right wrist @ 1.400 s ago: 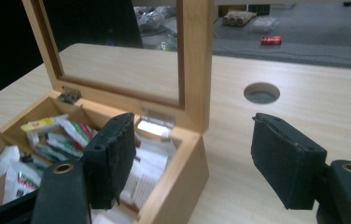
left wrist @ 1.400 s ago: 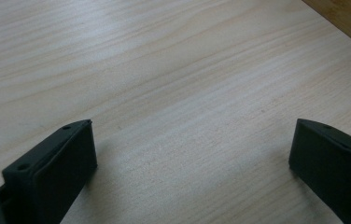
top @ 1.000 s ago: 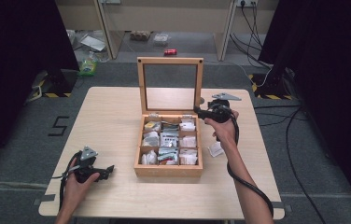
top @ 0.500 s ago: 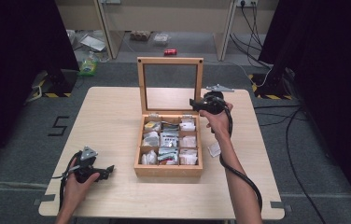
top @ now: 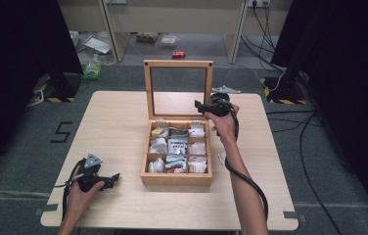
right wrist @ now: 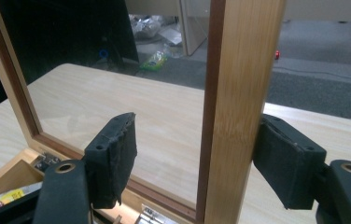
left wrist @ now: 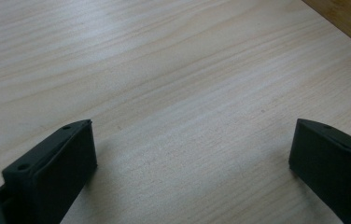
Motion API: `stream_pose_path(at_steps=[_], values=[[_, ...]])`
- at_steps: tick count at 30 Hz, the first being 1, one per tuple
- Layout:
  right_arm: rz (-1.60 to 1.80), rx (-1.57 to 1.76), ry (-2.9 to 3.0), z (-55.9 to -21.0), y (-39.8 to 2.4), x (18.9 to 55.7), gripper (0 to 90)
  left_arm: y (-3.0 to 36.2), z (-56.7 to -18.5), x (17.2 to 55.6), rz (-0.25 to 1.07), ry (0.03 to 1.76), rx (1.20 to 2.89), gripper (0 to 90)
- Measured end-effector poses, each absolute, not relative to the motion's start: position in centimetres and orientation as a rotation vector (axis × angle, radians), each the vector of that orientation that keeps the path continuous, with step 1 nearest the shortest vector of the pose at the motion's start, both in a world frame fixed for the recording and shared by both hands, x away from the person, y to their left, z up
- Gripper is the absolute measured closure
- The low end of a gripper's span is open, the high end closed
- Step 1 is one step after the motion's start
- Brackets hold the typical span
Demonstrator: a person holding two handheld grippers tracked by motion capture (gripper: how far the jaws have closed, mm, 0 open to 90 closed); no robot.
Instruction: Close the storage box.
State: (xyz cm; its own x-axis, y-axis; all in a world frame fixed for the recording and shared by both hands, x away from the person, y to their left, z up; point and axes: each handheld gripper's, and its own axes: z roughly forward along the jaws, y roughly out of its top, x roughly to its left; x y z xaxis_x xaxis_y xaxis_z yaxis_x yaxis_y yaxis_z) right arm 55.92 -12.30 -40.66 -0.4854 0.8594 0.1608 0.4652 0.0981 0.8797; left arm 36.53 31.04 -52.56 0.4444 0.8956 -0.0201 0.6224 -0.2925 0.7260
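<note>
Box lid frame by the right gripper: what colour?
Light wood frame with a darker brown inner edge, clearest in the right gripper view.

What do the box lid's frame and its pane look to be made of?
Lid frame: light wood with visible grain and a smooth, probably varnished finish. Pane: clear glass or acrylic; the table shows through it with faint reflections. Which of the two, I cannot tell.

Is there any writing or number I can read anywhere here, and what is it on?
"5": black figure on the grey floor, left of the table.
Packets in the wooden box: print on them, too small and blurred to read.
Yellow packet in the right gripper view: print blurred, not readable.
Nothing else legible.
</note>
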Motion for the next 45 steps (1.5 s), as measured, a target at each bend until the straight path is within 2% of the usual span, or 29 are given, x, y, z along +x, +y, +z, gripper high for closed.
stream_pose_path(at_steps=[5, 11, 20, 31, 45], values=[[1.337, 1.293, 1.984, -40.6, -12.3, 55.9, 36.2, 31.0, -52.6, 36.5, 0.521, 1.268, 2.026, 0.1], [1.310, 1.256, 1.982, -40.5, -12.6, 55.7, 46.3, 31.0, -52.6, 36.5, 0.521, 1.268, 2.026, 0.1], [1.289, 1.189, 1.969, -40.7, -13.0, 55.3, 56.3, 31.0, -52.6, 36.5, 0.521, 1.268, 2.026, 0.1], [1.316, 1.157, 1.966, -40.8, -13.6, 54.8, 62.3, 31.0, -52.6, 36.5, 0.521, 1.268, 2.026, 0.1], [1.366, 1.110, 1.951, -41.0, -14.1, 53.8, 63.4, 31.0, -52.6, 36.5, 0.521, 1.268, 2.026, 0.1]])
